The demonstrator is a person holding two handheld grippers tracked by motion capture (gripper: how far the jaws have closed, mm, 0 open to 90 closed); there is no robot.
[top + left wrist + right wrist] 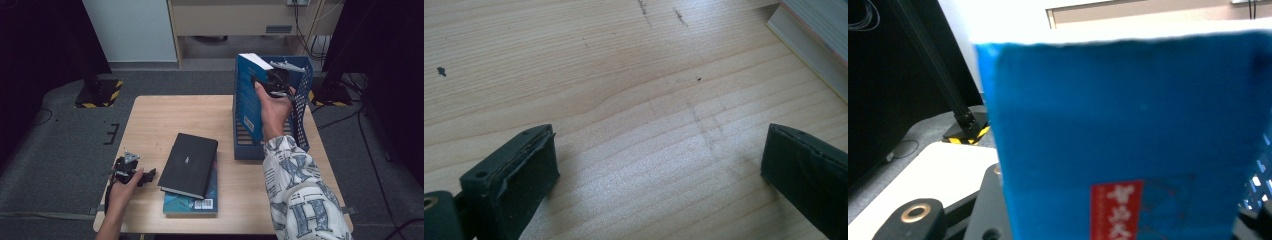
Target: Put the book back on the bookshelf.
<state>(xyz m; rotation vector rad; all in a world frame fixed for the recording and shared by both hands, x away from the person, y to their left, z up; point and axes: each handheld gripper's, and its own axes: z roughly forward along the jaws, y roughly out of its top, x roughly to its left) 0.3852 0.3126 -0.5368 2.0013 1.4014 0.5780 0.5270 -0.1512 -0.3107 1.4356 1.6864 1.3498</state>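
Observation:
A blue book (247, 97) stands upright inside a blue slotted rack (301, 117) at the table's back right. My right gripper (270, 80) is shut on its top edge. In the right gripper view the book's blue cover (1128, 130) with a red label sits close between the jaws. A black book (189, 164) lies on a teal book (192, 204) at the front centre. Just left of this stack, my left gripper (145, 176) rests low over the wood. It stands open (659, 160) with bare tabletop between its fingers, and a book's page edge (814, 45) shows at upper right.
The wooden table (165, 115) has bare room across its back left. Beyond it are grey carpet, a stand base with yellow-black tape (97, 92), another stand (330, 92) and cables at the right.

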